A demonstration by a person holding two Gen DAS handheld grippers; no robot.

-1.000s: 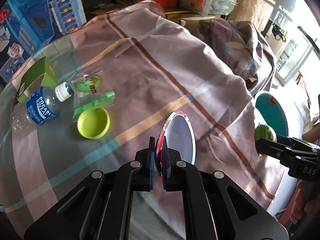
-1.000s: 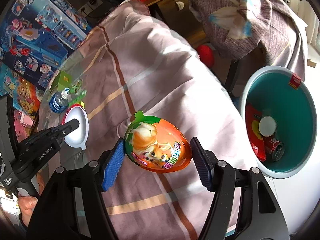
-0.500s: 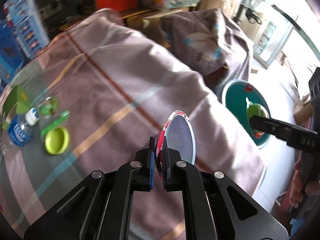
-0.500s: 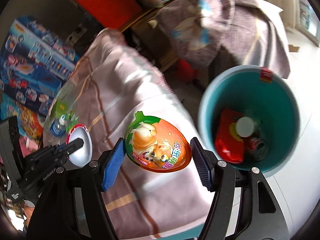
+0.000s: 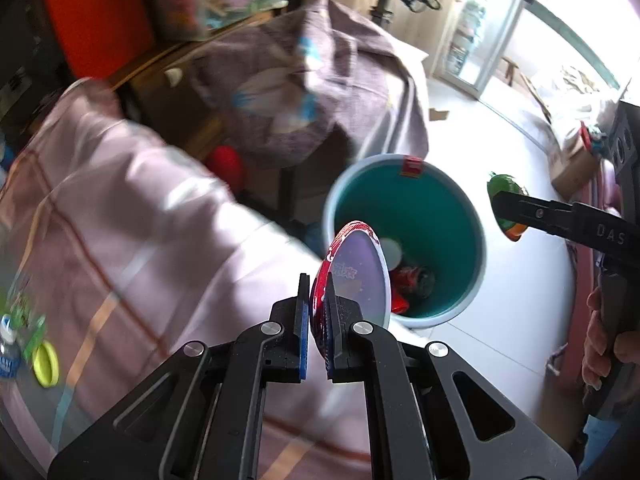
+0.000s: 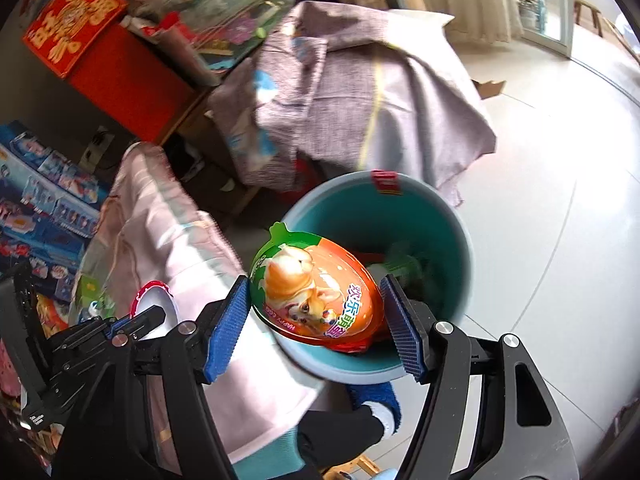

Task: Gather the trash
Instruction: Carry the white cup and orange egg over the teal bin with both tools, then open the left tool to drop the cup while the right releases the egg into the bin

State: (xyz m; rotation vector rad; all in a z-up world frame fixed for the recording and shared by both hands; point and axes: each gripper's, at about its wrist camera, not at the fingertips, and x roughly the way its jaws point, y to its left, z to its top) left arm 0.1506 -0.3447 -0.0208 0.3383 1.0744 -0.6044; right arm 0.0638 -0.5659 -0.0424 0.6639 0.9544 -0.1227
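My left gripper (image 5: pixel 317 316) is shut on the rim of a red-edged white egg-shaped shell half (image 5: pixel 360 276), held edge-on over the near rim of the teal trash bin (image 5: pixel 452 208). My right gripper (image 6: pixel 316 316) is shut on an orange and green toy egg package with a dog picture (image 6: pixel 316 288), held just above the bin (image 6: pixel 360 208). The bin holds a red can (image 5: pixel 414 280), a red wrapper and a white lid. The left gripper with the shell half (image 6: pixel 154 300) shows at the left of the right wrist view; the right gripper and egg (image 5: pixel 506 196) at the right of the left wrist view.
A table under a pink plaid cloth (image 5: pixel 132 216) lies left of the bin, with a green lid (image 5: pixel 45 364) and a water bottle (image 5: pixel 6 344) at its far left. A chair draped in purple cloth (image 6: pixel 360 80) stands behind the bin. White tiled floor (image 6: pixel 540 240) lies to the right.
Both grippers have swung right from above the table to above the bin, each still holding its item. The right gripper's egg package is now right over the bin's opening.
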